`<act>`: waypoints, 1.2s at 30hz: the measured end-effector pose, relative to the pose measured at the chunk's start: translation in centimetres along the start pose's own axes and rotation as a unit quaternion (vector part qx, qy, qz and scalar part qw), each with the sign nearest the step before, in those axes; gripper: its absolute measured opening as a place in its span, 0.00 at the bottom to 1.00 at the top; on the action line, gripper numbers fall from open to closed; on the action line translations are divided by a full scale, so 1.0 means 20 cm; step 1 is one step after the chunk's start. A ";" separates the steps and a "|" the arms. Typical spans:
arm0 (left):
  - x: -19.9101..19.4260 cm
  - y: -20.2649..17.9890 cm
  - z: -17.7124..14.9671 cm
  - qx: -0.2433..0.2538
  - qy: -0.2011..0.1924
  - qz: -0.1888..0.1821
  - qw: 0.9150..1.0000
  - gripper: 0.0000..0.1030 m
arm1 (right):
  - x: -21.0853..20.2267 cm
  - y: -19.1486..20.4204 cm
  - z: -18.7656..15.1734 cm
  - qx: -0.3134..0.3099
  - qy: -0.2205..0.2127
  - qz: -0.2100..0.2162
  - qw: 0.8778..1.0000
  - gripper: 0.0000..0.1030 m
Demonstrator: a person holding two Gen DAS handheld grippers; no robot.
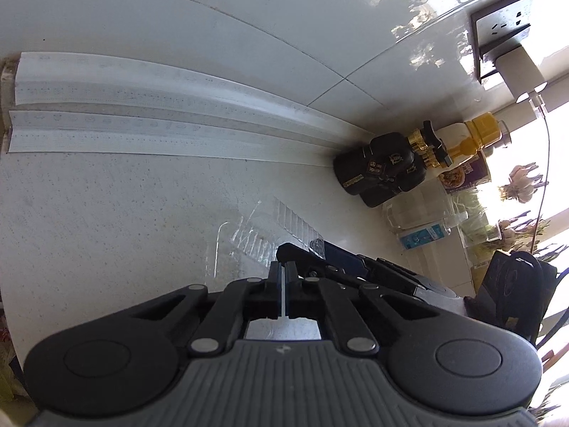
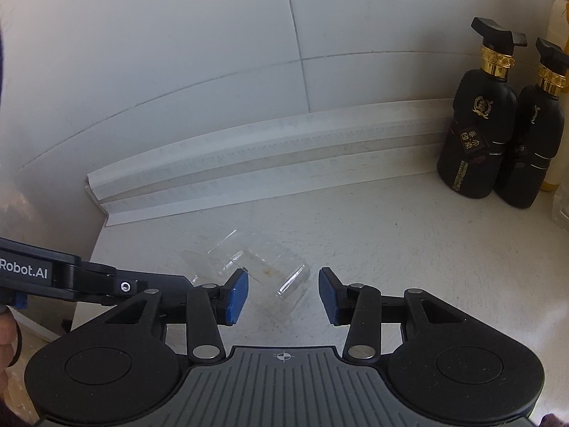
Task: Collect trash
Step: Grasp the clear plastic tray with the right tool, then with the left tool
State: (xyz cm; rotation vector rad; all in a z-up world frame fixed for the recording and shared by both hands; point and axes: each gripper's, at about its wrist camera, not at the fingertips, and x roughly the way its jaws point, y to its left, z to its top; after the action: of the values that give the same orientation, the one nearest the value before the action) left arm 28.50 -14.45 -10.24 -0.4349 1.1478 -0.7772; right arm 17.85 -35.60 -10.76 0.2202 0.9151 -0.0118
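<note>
**Left fingers pinched on clear tray's edge, right fingers spread around it**

In the left wrist view the left gripper (image 1: pixel 283 269) has its fingers clenched together, a thin pale edge of the clear plastic tray (image 1: pixel 256 238) caught between the pads. The tray lies on the speckled white bench (image 1: pixel 106 213), just above centre-bottom of that frame.

In the right wrist view the right gripper (image 2: pixel 283 293) stands released, its blue-padded fingers (image 2: pixel 237 297) apart on either side of the tray's (image 2: pixel 270 267) near end; whether the left pad touches the plastic cannot be told. The left gripper (image 2: pixel 156 284) reaches in from the left edge to the tray's far side.

Behind, white strips (image 2: pixel 266 163) line the foot of the tiled wall. Two black bottles (image 2: pixel 476 135) with gold collars stand at the right.
</note>
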 end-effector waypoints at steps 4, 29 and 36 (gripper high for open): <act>-0.01 0.00 0.01 0.002 -0.005 0.001 1.000 0.00 | 0.00 0.01 0.00 -0.001 -0.001 -0.007 1.000 0.29; -0.16 -0.18 -0.19 0.237 -0.039 0.105 0.965 0.75 | -0.14 -0.05 -0.06 0.082 -0.024 -0.088 0.992 0.02; -0.08 -0.23 -0.35 0.340 -0.048 0.143 0.928 0.85 | -0.20 -0.19 -0.04 0.214 0.046 -0.089 0.972 0.02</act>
State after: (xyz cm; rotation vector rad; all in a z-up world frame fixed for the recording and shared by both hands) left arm 20.15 -15.78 -8.77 0.2708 0.7587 -0.8294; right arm 14.28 -39.43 -8.74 0.5424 1.0168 -0.3706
